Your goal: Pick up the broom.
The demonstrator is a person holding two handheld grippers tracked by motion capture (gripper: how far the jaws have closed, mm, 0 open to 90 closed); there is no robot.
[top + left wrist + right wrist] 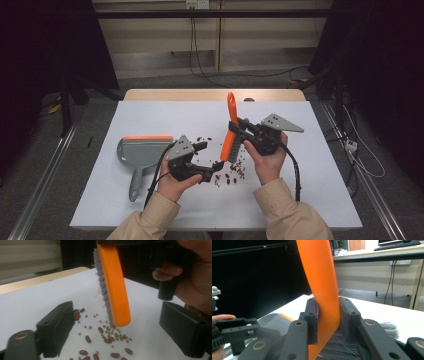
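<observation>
Sweeping has barely begun: right gripper point(239, 131) clamps the orange brush point(229, 131) over scattered beans point(231, 174), left gripper point(209, 156) gapes empty, dustpan point(141, 151) untouched.

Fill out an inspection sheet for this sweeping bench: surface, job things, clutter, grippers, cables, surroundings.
Surface: white sheet over a wooden table.
Job's things: orange brush tilted, bristles down over scattered beans; grey dustpan lies apart at left, nothing seen in it.
Clutter: nothing seen.
Grippers: right gripper clamps the brush handle; left gripper open, low beside the beans, nothing between its jaws.
Cables: one trails from each gripper; more on the floor.
Surroundings: dark curtains at the sides, desk behind.
</observation>
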